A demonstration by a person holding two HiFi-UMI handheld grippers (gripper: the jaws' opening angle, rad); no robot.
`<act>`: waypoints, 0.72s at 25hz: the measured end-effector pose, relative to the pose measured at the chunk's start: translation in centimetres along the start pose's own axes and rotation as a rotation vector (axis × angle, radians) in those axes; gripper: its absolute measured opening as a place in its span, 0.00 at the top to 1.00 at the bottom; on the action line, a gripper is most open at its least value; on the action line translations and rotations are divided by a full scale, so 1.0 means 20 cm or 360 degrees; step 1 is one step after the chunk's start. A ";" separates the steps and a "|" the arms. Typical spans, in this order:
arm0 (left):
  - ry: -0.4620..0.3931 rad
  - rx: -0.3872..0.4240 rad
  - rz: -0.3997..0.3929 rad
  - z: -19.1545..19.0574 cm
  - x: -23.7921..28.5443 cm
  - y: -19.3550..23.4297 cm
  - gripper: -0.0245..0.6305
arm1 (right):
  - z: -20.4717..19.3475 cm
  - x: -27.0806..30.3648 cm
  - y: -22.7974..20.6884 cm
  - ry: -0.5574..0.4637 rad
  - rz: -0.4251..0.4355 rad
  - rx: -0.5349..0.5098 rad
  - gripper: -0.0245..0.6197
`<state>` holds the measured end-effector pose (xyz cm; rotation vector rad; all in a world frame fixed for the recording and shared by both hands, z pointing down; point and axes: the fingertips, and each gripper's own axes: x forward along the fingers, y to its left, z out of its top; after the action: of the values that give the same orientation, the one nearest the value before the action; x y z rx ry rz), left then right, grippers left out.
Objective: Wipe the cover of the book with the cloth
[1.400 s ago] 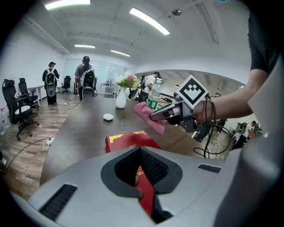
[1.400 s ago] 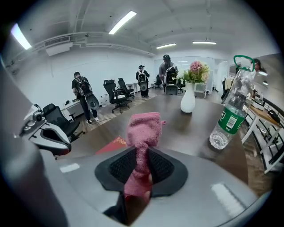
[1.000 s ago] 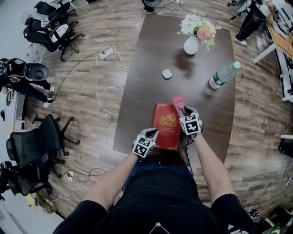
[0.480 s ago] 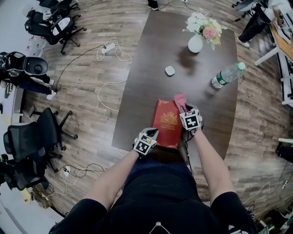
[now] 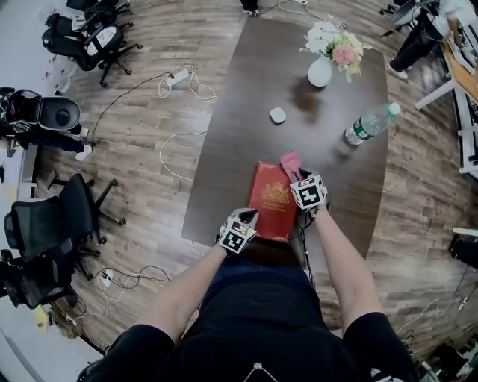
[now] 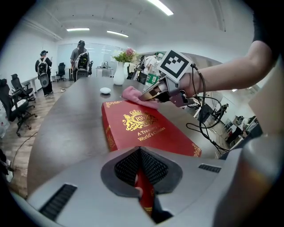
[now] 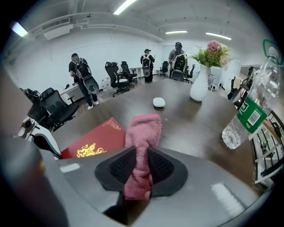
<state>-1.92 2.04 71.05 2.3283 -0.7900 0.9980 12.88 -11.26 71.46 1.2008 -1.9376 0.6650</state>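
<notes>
One vase (image 5: 320, 72) holds flowers (image 5: 336, 45); left claw (image 6: 142, 184) grips book (image 5: 272, 203), right claw (image 7: 138, 175) cloth (image 7: 143, 128).

A long dark-brown table (image 5: 246, 112) stands on a wood-plank floor (image 5: 142, 224). A white power strip (image 5: 177, 77) and loose cables (image 5: 162, 154) lie on the floor beside the tabletop's left edge, and black office chairs (image 5: 78, 215) are gathered further left. The room is an open office with white walls (image 7: 102, 48) and strip lights (image 7: 125, 6) on the ceiling.

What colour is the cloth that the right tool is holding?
The cloth is pink, seen best in the right gripper view.
</notes>
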 end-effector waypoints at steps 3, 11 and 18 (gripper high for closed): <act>0.0002 -0.0009 0.0009 -0.05 0.02 -0.01 0.97 | 0.02 0.01 0.04 0.0008 0.0030 -0.0011 0.82; 0.0010 -0.0016 0.0010 -0.06 0.02 -0.02 0.97 | 0.08 0.03 0.10 0.0006 0.0079 -0.0023 0.82; -0.0003 -0.0044 -0.0001 -0.08 0.02 0.00 0.97 | 0.13 0.07 0.18 -0.0001 0.0116 -0.0059 0.82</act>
<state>-2.47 2.91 72.36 2.3064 -0.7985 0.9785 8.48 -12.41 70.83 1.1121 -1.9937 0.6639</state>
